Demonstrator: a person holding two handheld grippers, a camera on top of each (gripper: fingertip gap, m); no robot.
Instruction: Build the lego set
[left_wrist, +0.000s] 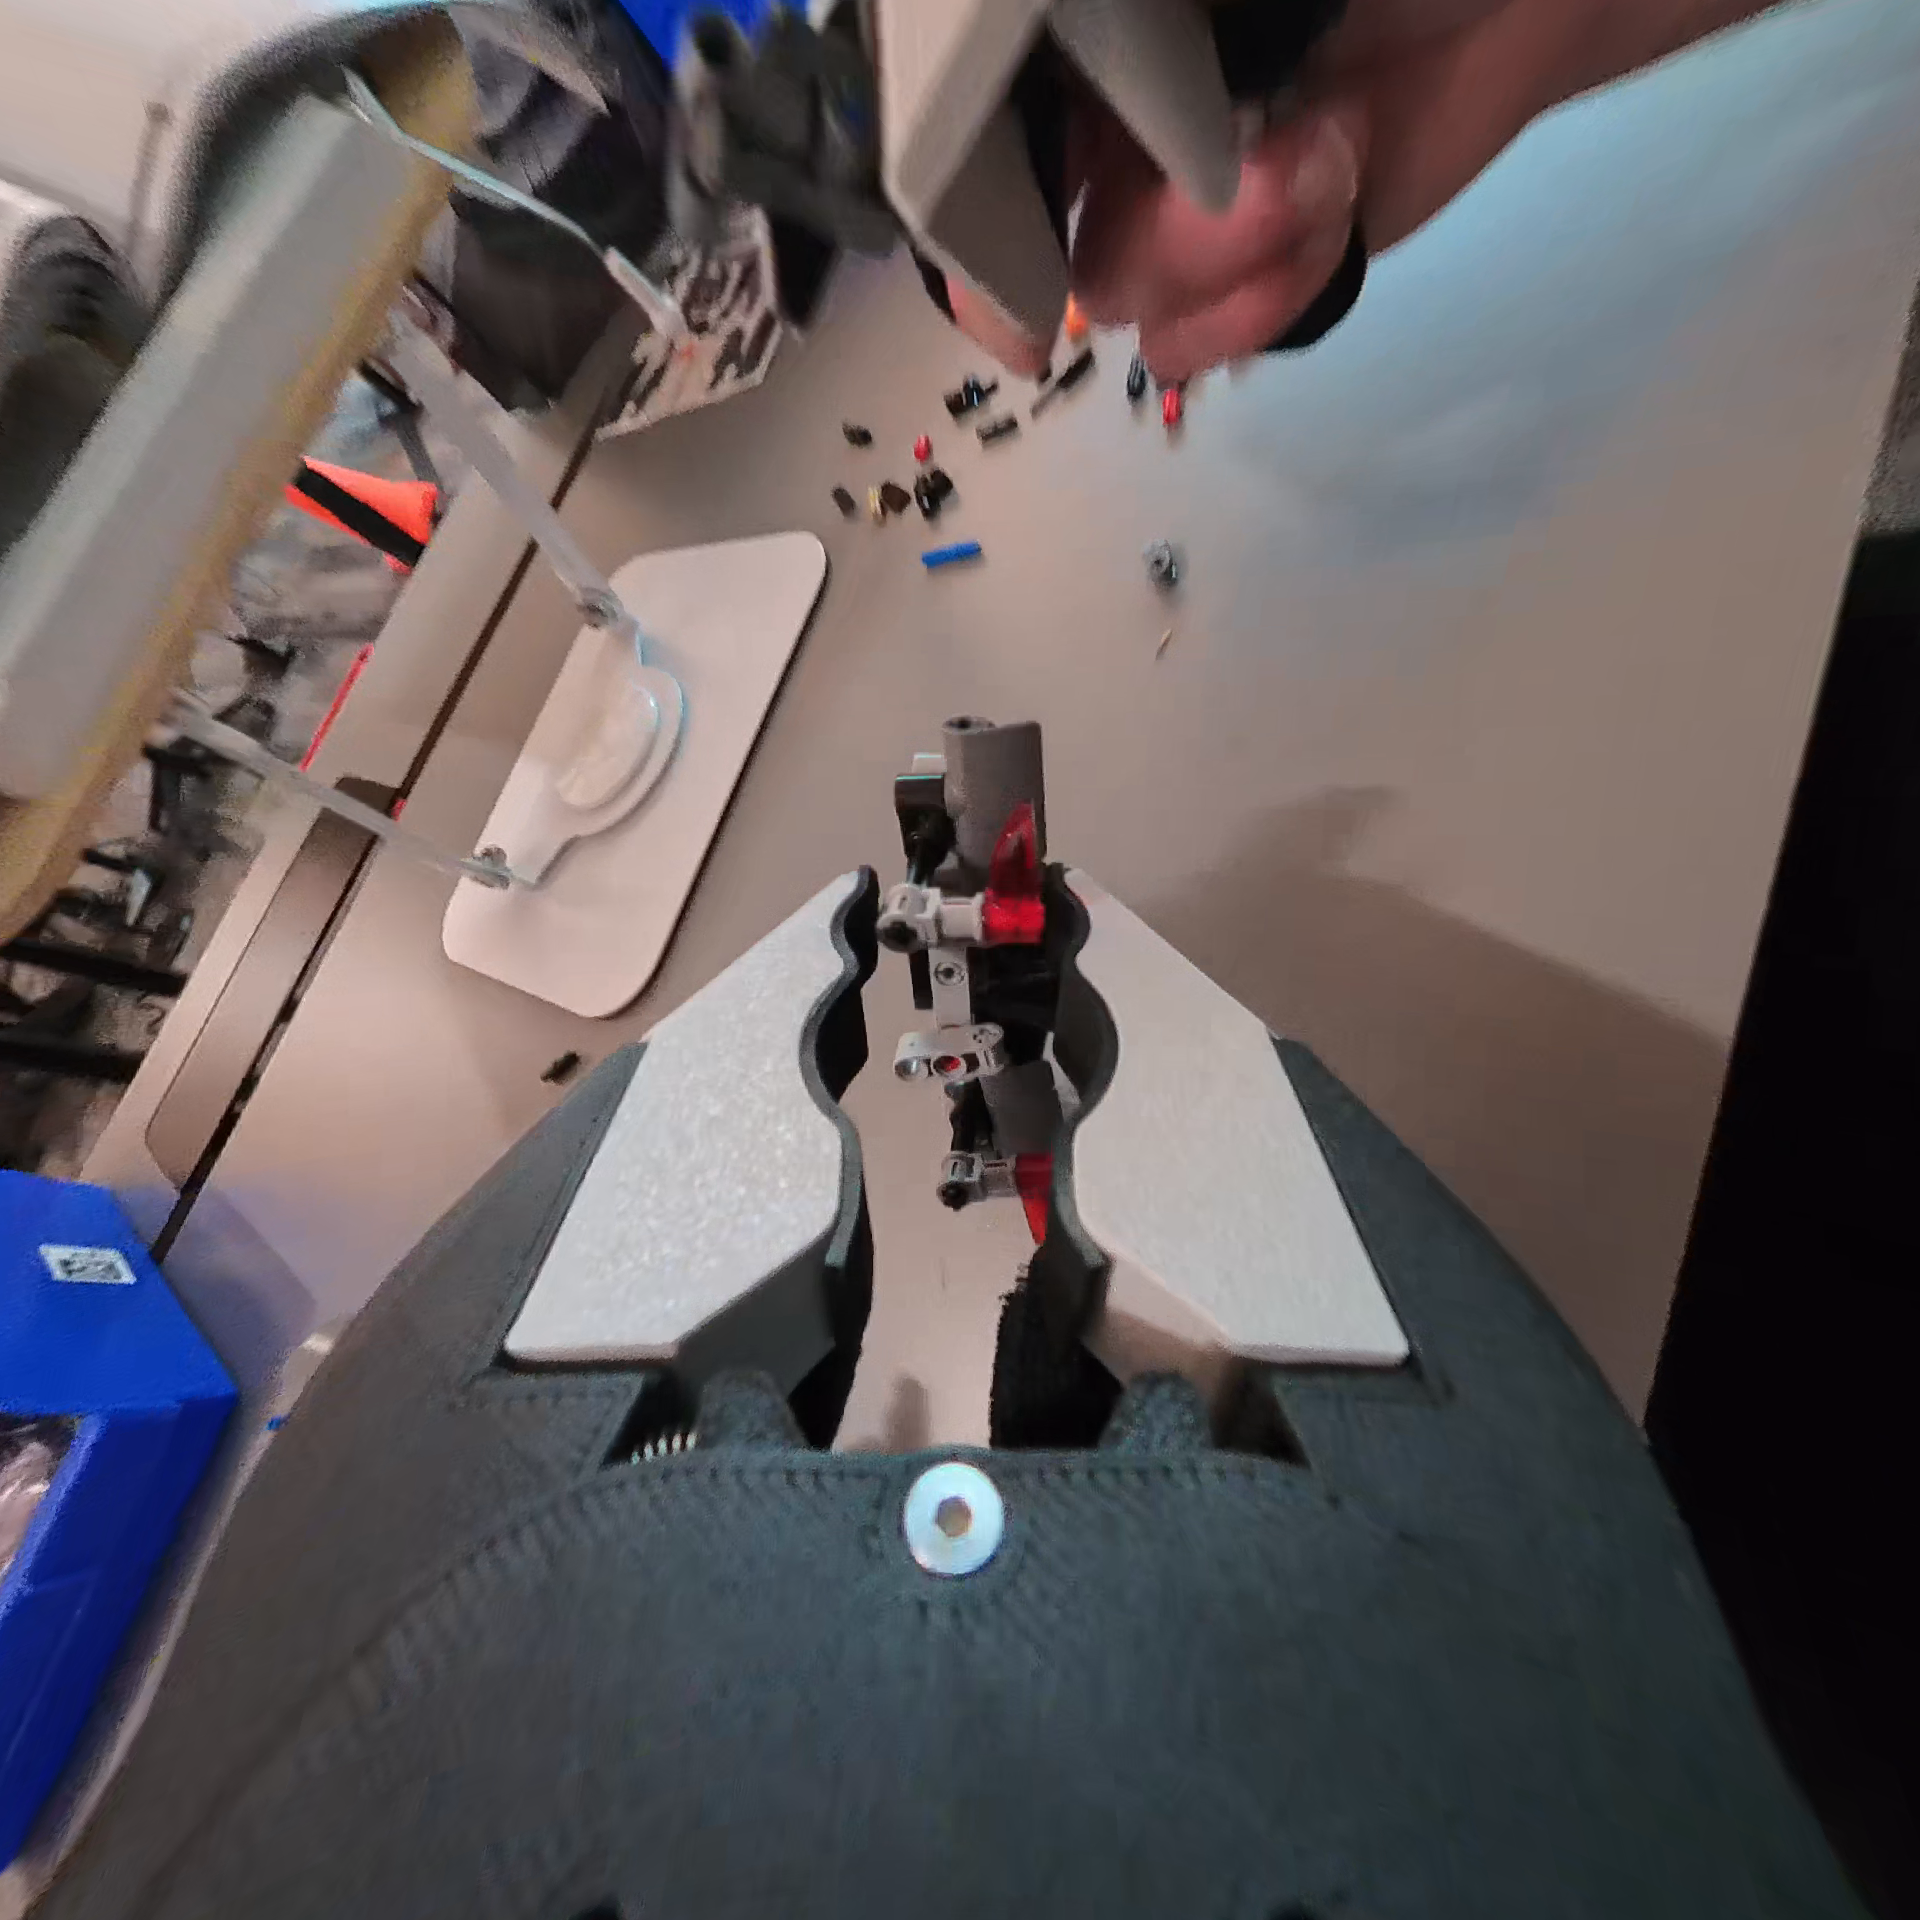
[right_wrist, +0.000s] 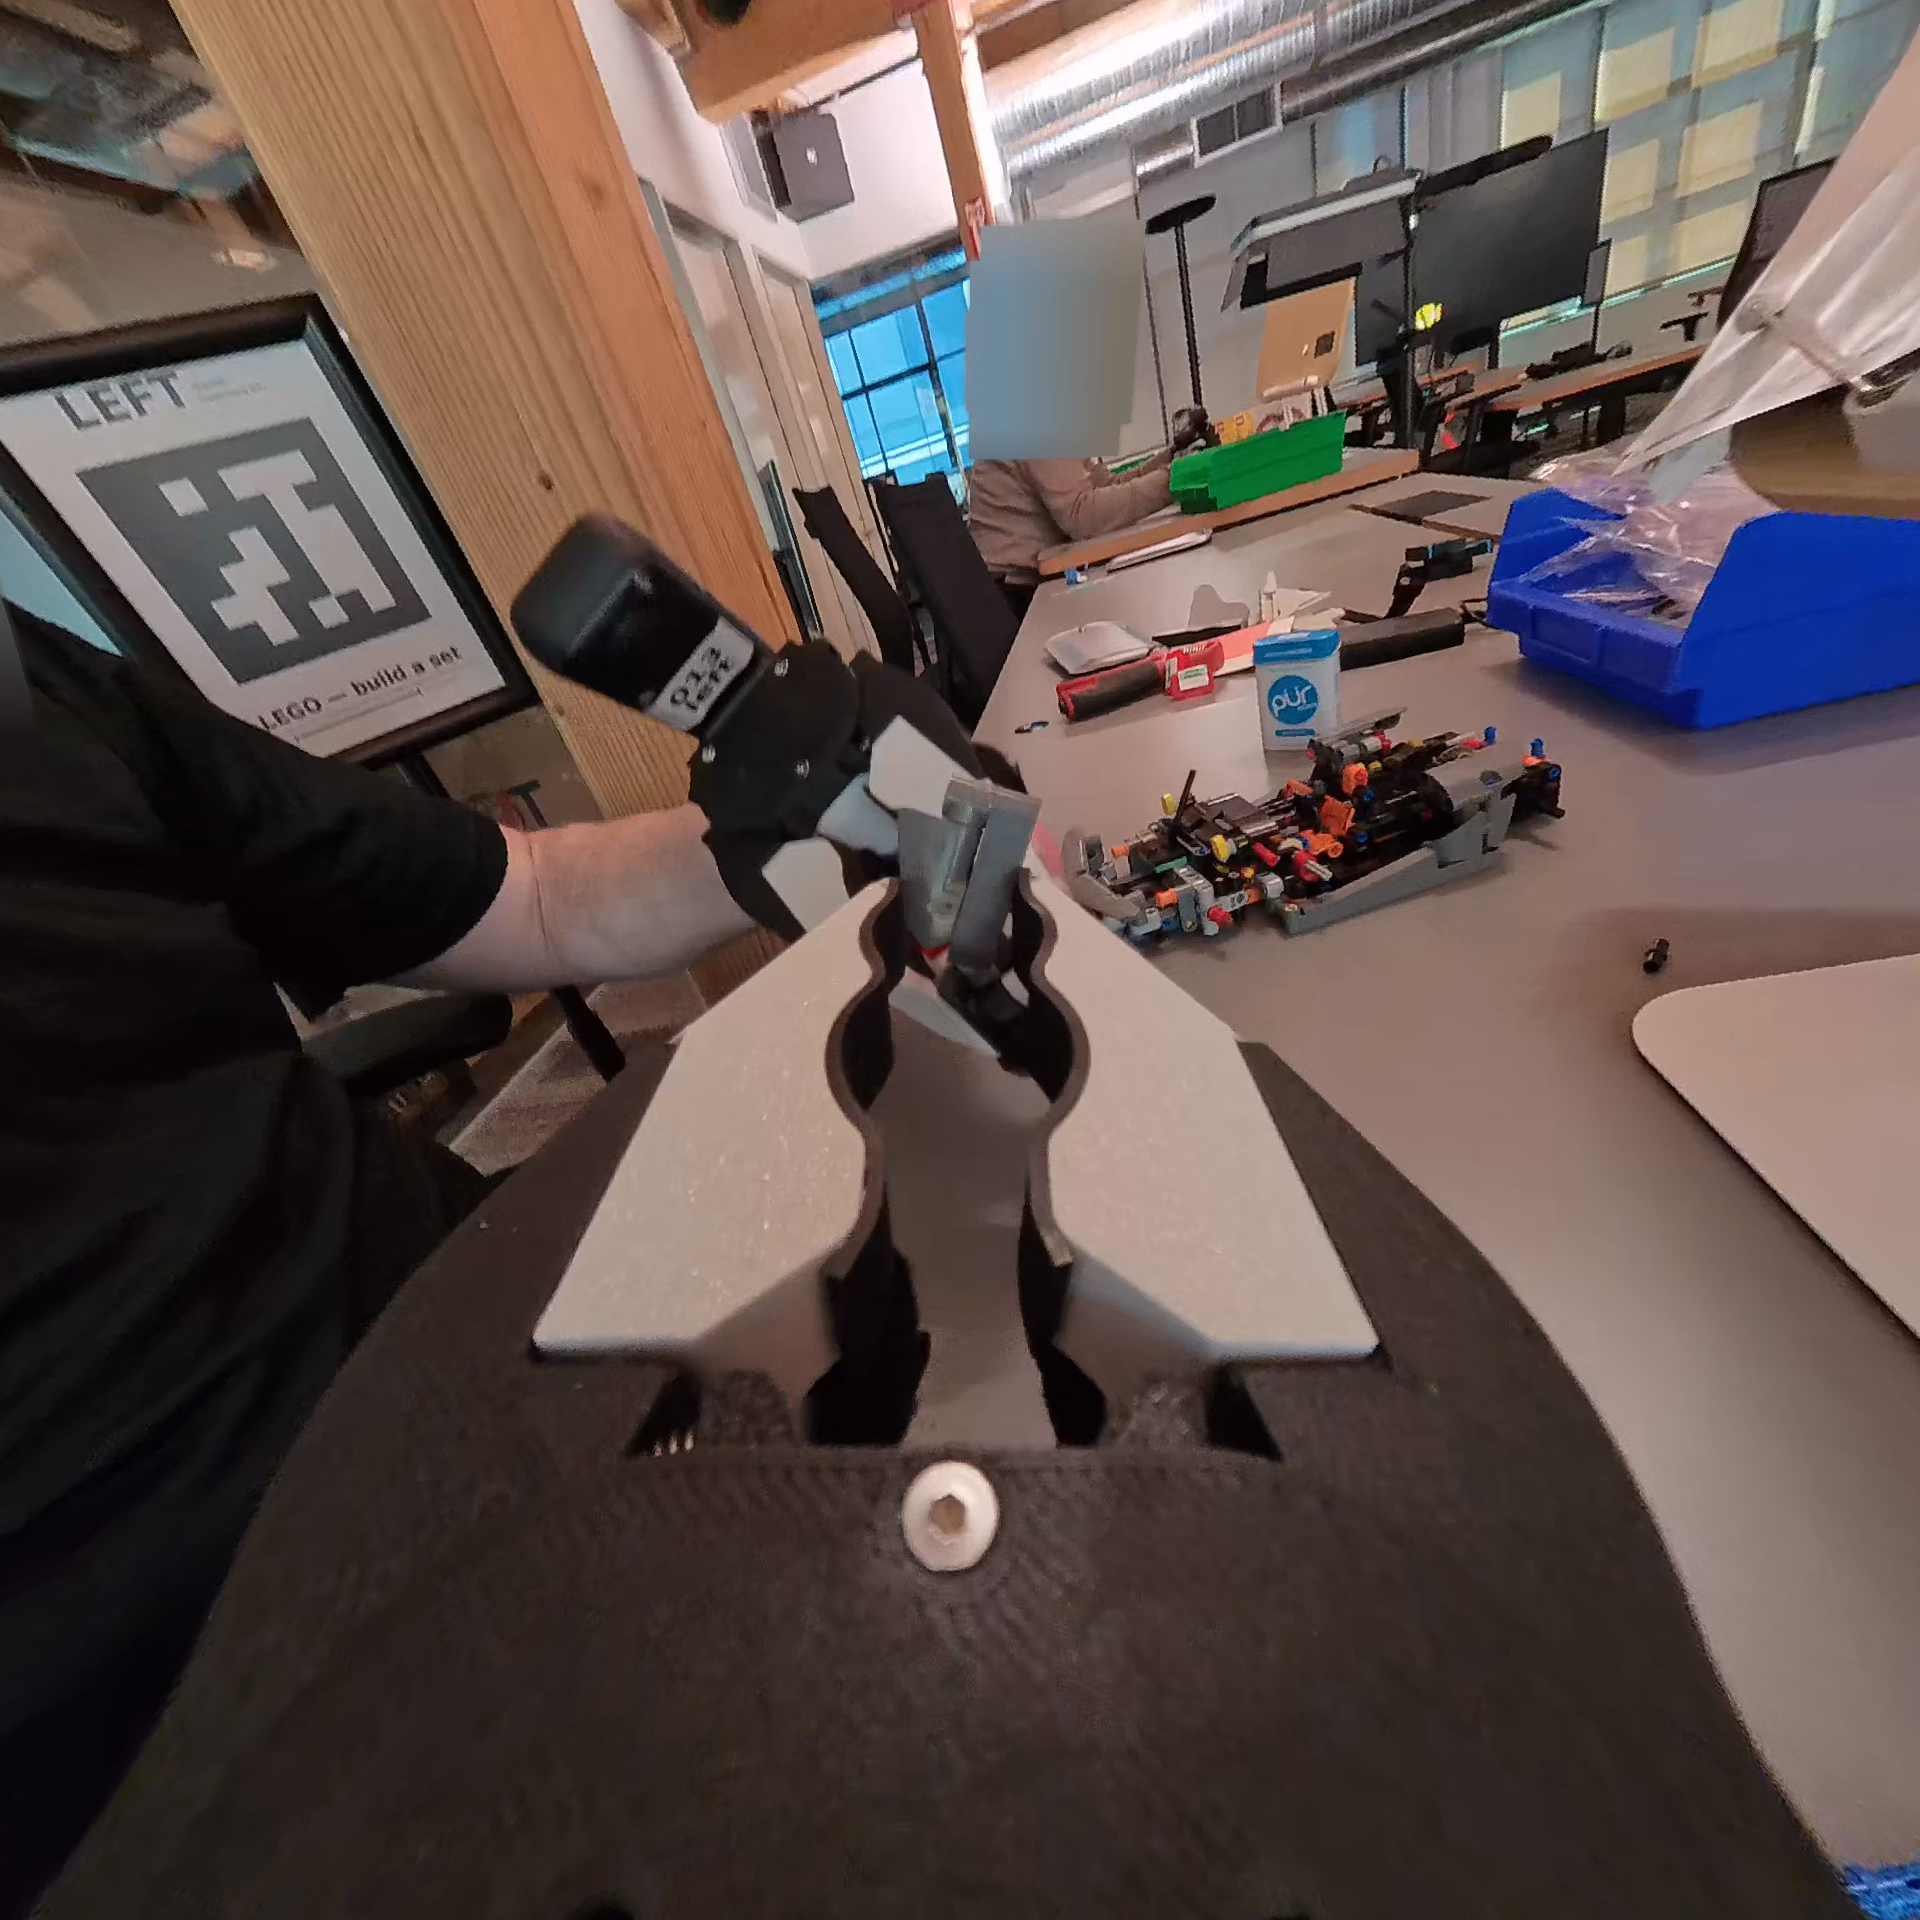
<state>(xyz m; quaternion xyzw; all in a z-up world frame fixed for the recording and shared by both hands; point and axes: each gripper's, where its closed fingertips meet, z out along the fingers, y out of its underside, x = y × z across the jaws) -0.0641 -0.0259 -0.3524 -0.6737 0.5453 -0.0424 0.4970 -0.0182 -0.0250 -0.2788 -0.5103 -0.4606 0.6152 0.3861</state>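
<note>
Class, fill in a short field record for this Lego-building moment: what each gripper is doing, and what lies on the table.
left gripper: shut on small grey, black and red sub-assembly
right gripper: jaws ajar around the sub-assembly's grey end; grip unclear
table: grey
large build: lying on table, untouched
loose pieces: scattered on table
blue bin: far side

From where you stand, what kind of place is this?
Probably a shared office or lab workspace: long grey desks, dark computer monitors on stands, exposed silver ceiling ducts, and a blue plastic parts bin.
</note>
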